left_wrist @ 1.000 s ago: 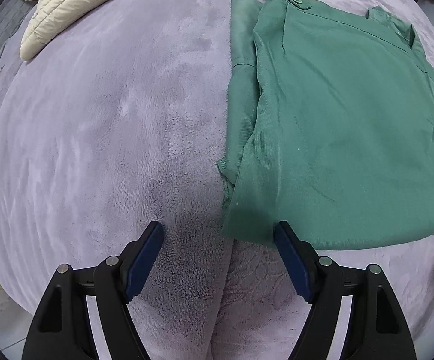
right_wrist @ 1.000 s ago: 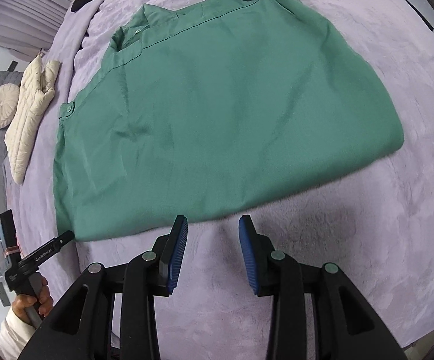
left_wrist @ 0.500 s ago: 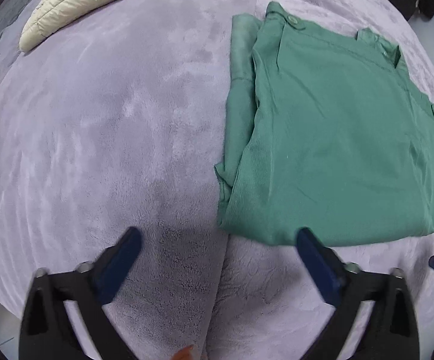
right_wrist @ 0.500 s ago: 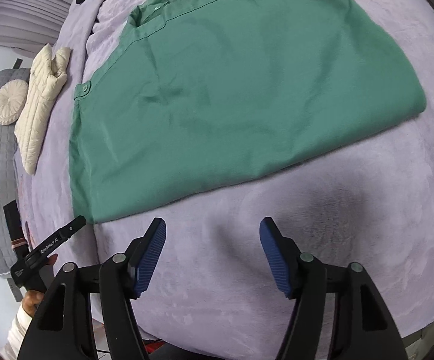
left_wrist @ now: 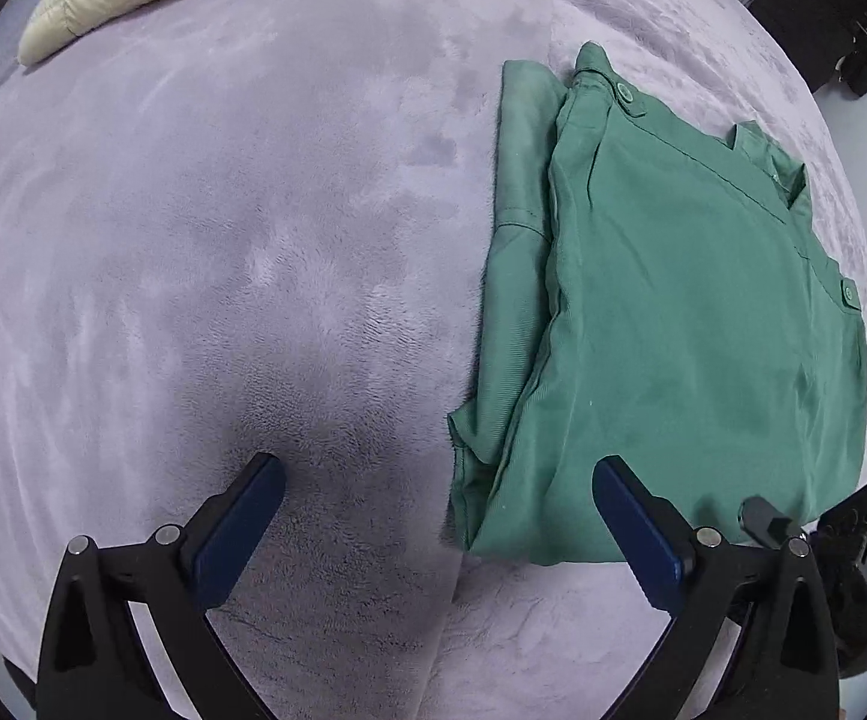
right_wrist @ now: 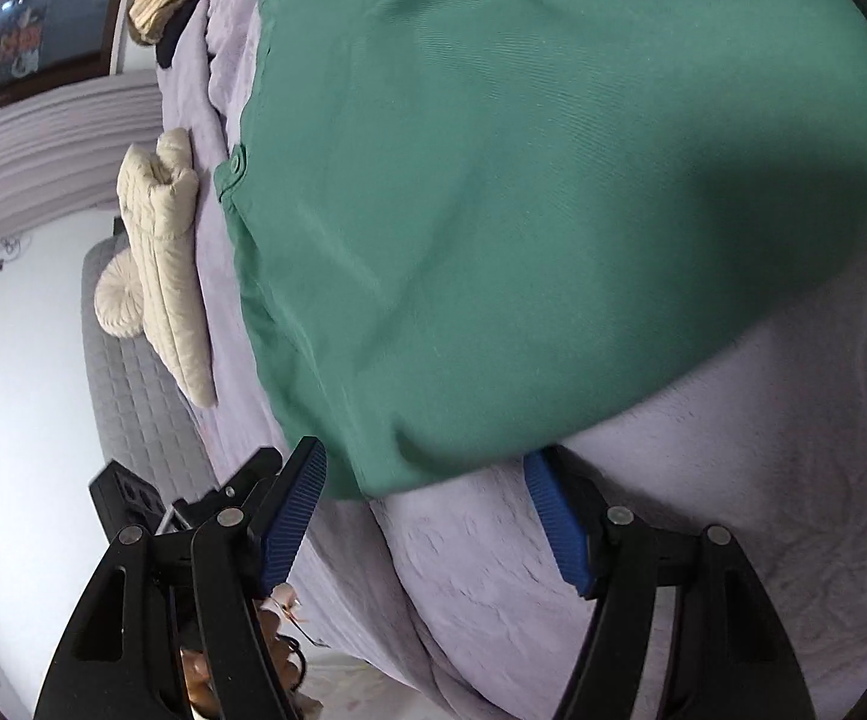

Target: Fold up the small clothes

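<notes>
**Right now: both grippers open at the near hem of a half-folded green garment**

Quick notes. I have the green garment (left_wrist: 691,324) lying flat on the lilac bed cover (left_wrist: 223,240), folded over itself, with its doubled side edge and a strip of underlayer showing on the side toward my left gripper (left_wrist: 436,519). Left fingers have just been opening and stand wide, nothing between them; the near corner of the cloth sits just beyond and between the pads, not touched.

My right gripper (right_wrist: 424,516) is low at the near hem. Its fingers have also just been opening; the hem's edge sits at the mouth between them, pads not pressing it. Whether the right-hand pad is already under the cloth is hard to tell in this blurred, close view.

Risks, as I judge them:
- Pinching only the top layer, so the stack peels apart when lifted.
- Fingers digging into the plush cover and dragging it along with the hem.
- Uneven lift between the two corners, skewing the fold.
- The two grippers sit close together here; they could collide.
</notes>
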